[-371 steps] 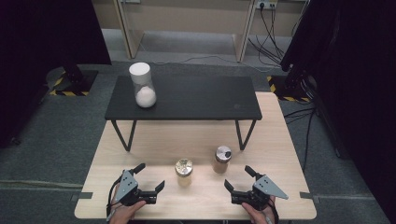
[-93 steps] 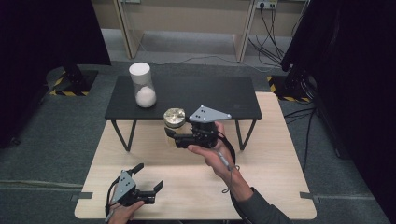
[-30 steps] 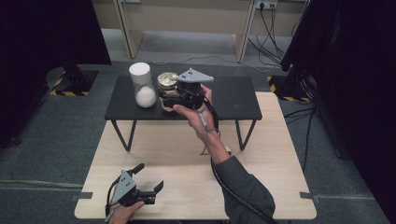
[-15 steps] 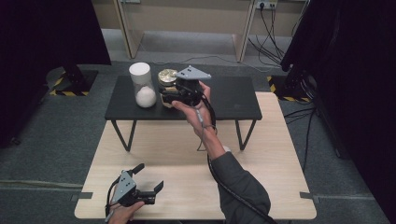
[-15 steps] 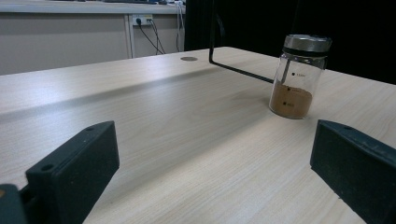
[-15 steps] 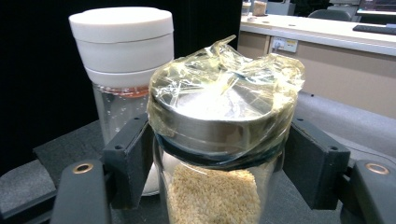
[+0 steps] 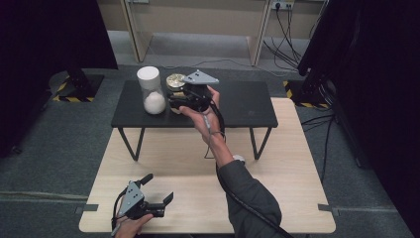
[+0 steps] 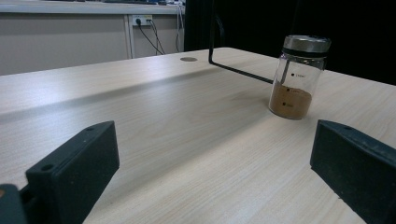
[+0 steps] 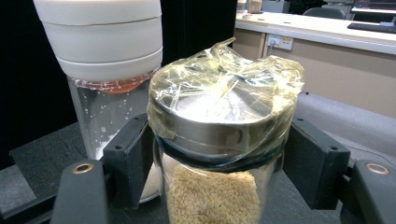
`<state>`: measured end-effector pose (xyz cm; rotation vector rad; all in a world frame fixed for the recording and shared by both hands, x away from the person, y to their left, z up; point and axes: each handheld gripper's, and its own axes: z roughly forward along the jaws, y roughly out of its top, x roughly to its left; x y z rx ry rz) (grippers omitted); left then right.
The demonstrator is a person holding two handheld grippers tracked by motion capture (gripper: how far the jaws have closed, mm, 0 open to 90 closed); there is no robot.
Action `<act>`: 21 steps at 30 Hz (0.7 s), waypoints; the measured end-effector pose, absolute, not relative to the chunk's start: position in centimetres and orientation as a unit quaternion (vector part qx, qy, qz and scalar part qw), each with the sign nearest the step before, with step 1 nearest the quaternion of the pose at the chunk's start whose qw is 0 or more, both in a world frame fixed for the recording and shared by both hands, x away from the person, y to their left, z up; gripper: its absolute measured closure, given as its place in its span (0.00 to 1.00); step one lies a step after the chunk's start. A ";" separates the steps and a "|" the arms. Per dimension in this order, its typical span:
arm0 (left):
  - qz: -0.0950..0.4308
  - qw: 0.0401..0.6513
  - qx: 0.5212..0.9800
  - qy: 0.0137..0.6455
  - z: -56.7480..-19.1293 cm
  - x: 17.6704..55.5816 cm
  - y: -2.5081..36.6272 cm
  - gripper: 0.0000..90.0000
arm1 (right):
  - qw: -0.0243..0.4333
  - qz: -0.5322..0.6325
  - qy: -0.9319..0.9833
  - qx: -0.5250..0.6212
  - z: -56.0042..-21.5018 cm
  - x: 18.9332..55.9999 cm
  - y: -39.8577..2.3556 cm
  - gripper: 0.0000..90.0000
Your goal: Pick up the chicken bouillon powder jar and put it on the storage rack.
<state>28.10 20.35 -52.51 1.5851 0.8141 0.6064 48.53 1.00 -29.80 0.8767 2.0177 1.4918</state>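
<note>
My right gripper (image 7: 174,101) is shut on a glass jar of pale grains (image 9: 219,186). Its metal lid (image 7: 174,81) is wrapped in clear film. The jar sits over the left half of the black shelf (image 7: 237,106), close beside a tall jar with a white lid (image 7: 151,91) and white powder inside. I cannot tell whether the held jar touches the shelf. My left gripper (image 7: 158,191) rests open near the wooden table's front left, with nothing between its jaws. Ahead of it stands a small jar of brown powder (image 8: 299,77).
The black shelf stands on thin metal legs (image 7: 130,144) on the wooden table (image 7: 297,198). The brown jar's lid (image 7: 239,159) peeks out beside the right forearm. Dark curtains flank the scene, and cables lie on the floor behind.
The right gripper has lifted the grain jar off the wooden table and carried it up over the shelf. In the last second it edged slightly toward the white-lidded jar. The left gripper stayed put.
</note>
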 end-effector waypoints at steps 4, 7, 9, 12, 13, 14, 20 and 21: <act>0.261 0.589 0.680 0.349 -52.5 28.1 20.3 0.01 | 0.243 0.541 0.738 0.322 -30.0 48.6 1.0 0.34; 0.261 0.589 0.680 0.349 -52.5 28.1 20.3 0.01 | 0.240 0.547 0.734 0.323 -30.1 48.7 0.8 0.34; 0.261 0.589 0.680 0.349 -52.5 28.1 20.3 0.01 | 0.238 0.546 0.736 0.322 -30.1 48.7 0.8 0.34; 0.261 0.589 0.680 0.349 -52.5 28.1 20.3 0.01 | 0.225 0.555 0.732 0.325 -30.0 48.8 0.6 0.26; 0.261 0.589 0.680 0.349 -52.5 28.1 20.3 0.01 | 0.222 0.556 0.732 0.326 -30.0 48.8 0.5 0.23; 0.261 0.589 0.680 0.349 -52.5 28.1 20.3 0.01 | 0.219 0.557 0.731 0.327 -30.0 48.8 0.5 0.21; 0.261 0.589 0.681 0.349 -52.5 28.1 20.3 0.01 | 0.214 0.559 0.727 0.335 -30.1 48.6 0.1 0.11; 0.261 0.589 0.681 0.349 -52.5 28.1 20.3 0.01 | 0.214 0.558 0.728 0.337 -30.1 48.6 0.0 0.09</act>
